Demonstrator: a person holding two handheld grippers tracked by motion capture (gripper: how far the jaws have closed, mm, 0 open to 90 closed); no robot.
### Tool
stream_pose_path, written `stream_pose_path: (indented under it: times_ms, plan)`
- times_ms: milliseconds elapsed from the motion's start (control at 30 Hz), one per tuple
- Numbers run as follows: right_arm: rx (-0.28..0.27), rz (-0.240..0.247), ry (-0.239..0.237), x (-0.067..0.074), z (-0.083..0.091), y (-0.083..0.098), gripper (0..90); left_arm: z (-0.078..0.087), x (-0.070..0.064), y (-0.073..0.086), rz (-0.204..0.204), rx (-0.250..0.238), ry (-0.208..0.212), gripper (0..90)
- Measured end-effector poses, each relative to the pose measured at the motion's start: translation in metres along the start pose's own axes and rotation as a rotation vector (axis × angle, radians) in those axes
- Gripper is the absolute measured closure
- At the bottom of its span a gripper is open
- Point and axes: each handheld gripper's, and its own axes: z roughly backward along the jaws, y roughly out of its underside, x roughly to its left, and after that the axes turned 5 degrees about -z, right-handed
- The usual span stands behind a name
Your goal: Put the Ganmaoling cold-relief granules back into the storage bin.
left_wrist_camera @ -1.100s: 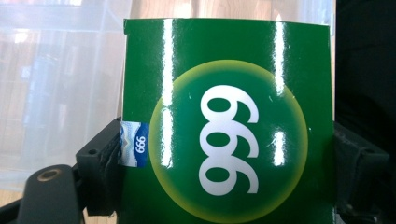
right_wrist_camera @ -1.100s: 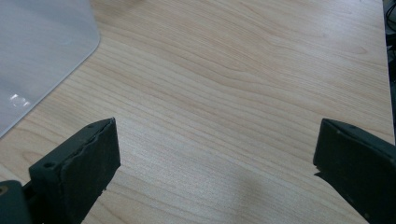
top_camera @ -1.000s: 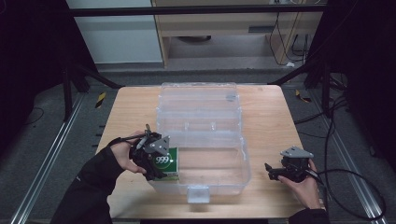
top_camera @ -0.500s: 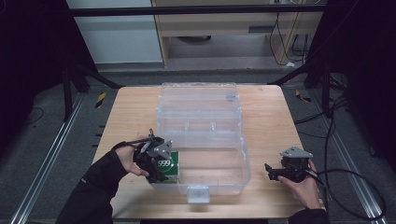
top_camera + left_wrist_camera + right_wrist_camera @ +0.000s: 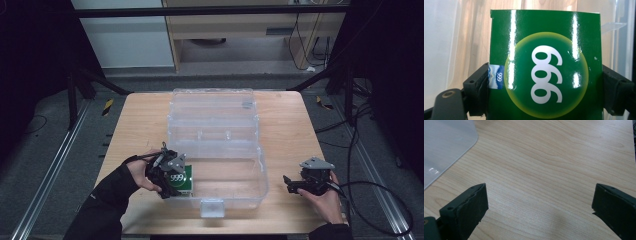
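A glossy green carton [image 5: 544,50] printed with "999" in a yellow-green circle sits between the jaws of my left gripper [image 5: 545,95], and both pads touch its sides. The jaws have just been opening a little with the carton still between them. In the high view the left gripper [image 5: 174,184] holds the green carton [image 5: 184,181] low in the front-left corner of a clear plastic storage box [image 5: 262,170]. My right gripper [image 5: 288,182] rests over bare table to the right of that box. Its jaws stand open with nothing between them in the right gripper view [image 5: 539,207].
The clear box's lid [image 5: 212,107] lies open towards the back, and its latch [image 5: 211,207] faces the front edge. The box's rounded corner [image 5: 446,142] shows at the upper left of the right gripper view. The wooden table [image 5: 290,125] has metal rails and cables on the floor around it.
My left gripper has sunk with the green carton into the clear box's front-left corner. The right gripper has stayed in place.
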Motion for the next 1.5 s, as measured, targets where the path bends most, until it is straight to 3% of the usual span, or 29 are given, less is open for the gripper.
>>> stream_pose_path:
  times_ms: [233,300,600,733,1000,1233,1500]
  plan:
    - [0.003,0.006,0.000,0.000,0.000,0.000,1.0,-0.005,0.000,0.004,0.010,0.010,0.002,13.3]
    - [0.003,0.005,-0.002,0.000,0.000,0.000,1.0,-0.003,0.000,0.005,0.020,-0.008,-0.003,13.1]
    - [0.002,-0.003,0.001,-0.001,0.001,0.000,1.0,0.024,-0.005,0.004,0.025,-0.084,-0.062,14.6]
    - [-0.003,-0.004,0.001,-0.001,0.001,0.000,1.0,0.038,-0.007,0.007,0.045,-0.111,-0.088,17.2]
    - [-0.005,-0.009,0.005,-0.003,0.002,0.000,1.1,0.058,-0.009,0.028,0.123,-0.145,-0.153,22.1]
    - [-0.001,-0.019,0.006,-0.003,0.002,0.001,1.2,0.069,-0.015,0.059,0.223,-0.182,-0.215,23.3]
    - [-0.002,-0.023,0.007,-0.004,0.002,0.002,1.3,0.066,-0.015,0.095,0.371,-0.212,-0.279,22.7]
